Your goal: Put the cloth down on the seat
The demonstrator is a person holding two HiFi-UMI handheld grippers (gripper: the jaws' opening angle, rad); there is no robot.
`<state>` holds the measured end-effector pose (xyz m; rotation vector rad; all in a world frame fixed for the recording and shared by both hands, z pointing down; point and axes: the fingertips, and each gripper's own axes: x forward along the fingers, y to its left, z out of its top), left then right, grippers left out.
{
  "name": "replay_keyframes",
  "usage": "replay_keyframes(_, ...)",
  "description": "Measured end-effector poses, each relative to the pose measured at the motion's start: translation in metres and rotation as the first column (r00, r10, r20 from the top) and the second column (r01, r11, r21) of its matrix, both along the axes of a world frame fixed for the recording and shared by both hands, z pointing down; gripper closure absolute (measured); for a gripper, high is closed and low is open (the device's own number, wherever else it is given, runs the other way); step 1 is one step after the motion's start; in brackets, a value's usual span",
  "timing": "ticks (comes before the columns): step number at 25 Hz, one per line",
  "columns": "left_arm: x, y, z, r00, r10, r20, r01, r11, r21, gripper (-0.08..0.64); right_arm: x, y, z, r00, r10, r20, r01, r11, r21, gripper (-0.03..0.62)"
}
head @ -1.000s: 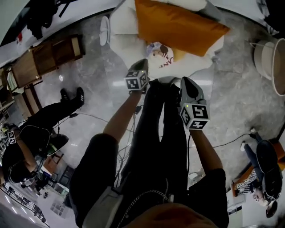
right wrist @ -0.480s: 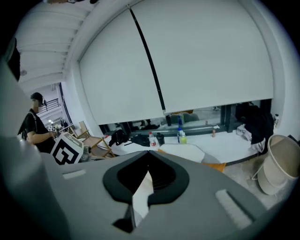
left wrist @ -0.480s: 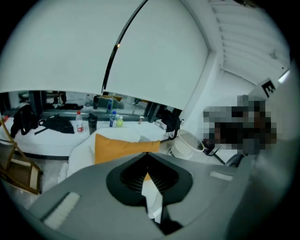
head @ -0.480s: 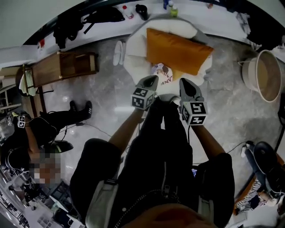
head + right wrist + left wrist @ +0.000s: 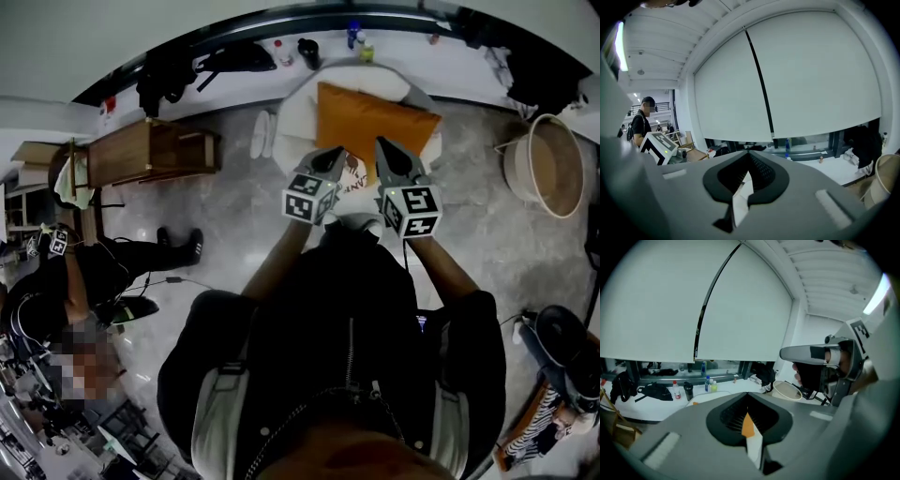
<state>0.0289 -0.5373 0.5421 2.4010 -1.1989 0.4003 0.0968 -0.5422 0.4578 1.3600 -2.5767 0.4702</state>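
A white armchair seat [image 5: 295, 117] carries an orange cushion [image 5: 370, 117]. A small white printed cloth [image 5: 352, 174] lies on the seat in front of the cushion, seen between my two grippers. My left gripper [image 5: 335, 154] and right gripper [image 5: 382, 148] are held side by side just above the seat's front, both shut with nothing in them. In the left gripper view the jaws [image 5: 748, 399] meet, and a sliver of orange cushion shows below them. The right gripper's jaws [image 5: 749, 158] also meet, over a white strip.
A round pale basket [image 5: 547, 165] stands at the right. A wooden bench [image 5: 155, 150] stands at the left, and a person in black [image 5: 84, 281] sits on the floor beyond it. Bottles [image 5: 356, 37] and dark bags [image 5: 234, 58] line the white sill behind the chair.
Both grippers have risen from beside my legs and drawn closer together in front of the chair. The view has tipped up, so the chair sits lower in the picture. The cloth stays on the seat.
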Motion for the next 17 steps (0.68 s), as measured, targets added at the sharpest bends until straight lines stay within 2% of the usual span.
replay_keyframes(5,-0.004,-0.007,-0.011,1.0,-0.001,0.004,0.001,1.0,0.016,0.551,-0.009,-0.003,-0.006,1.0,-0.017,-0.002,0.017,1.0,0.01,0.592)
replay_keyframes(13,-0.002,-0.008,0.001,1.0,0.014,0.003,-0.014,1.0,-0.02,0.551,-0.01,-0.008,-0.003,1.0,-0.027,-0.011,0.027,1.0,-0.006,0.592)
replay_keyframes(17,-0.006,-0.017,0.01,1.0,0.026,0.014,-0.025,1.0,-0.009,0.551,-0.016,-0.013,0.002,0.999,-0.038,-0.009,0.037,0.999,-0.009,0.592)
